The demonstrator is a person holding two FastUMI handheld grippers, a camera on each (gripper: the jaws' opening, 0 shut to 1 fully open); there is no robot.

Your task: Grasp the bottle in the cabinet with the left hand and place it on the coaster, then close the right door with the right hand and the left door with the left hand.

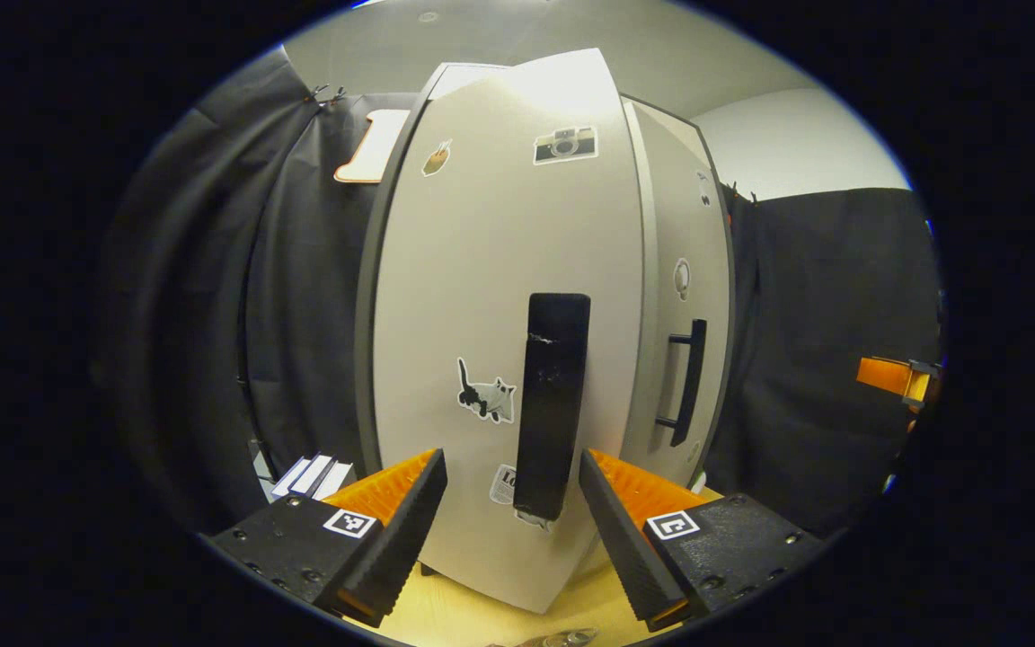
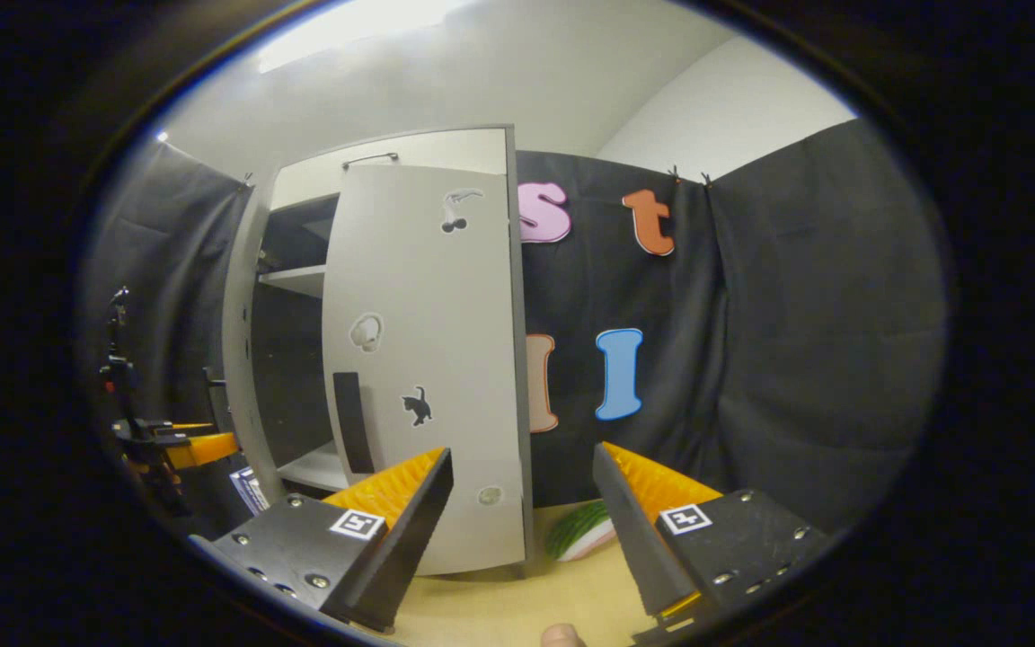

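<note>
Both doors ajar: left claw (image 1: 512, 490) gapes empty astride the left door's (image 1: 499, 296) stiff bar handle (image 1: 553, 404), the sound purchase; right claw (image 2: 522, 499) gapes empty

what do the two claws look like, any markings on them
Both the left claw and the right claw have two wedge-shaped fingers with ribbed inner faces, set on dark, screw-studded blocks. Each block carries a small square black-and-white tag.

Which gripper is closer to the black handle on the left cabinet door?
Left. The left gripper is open right at the black handle, a finger on each side of its lower end. The right gripper sits farther off by the right door.
</note>
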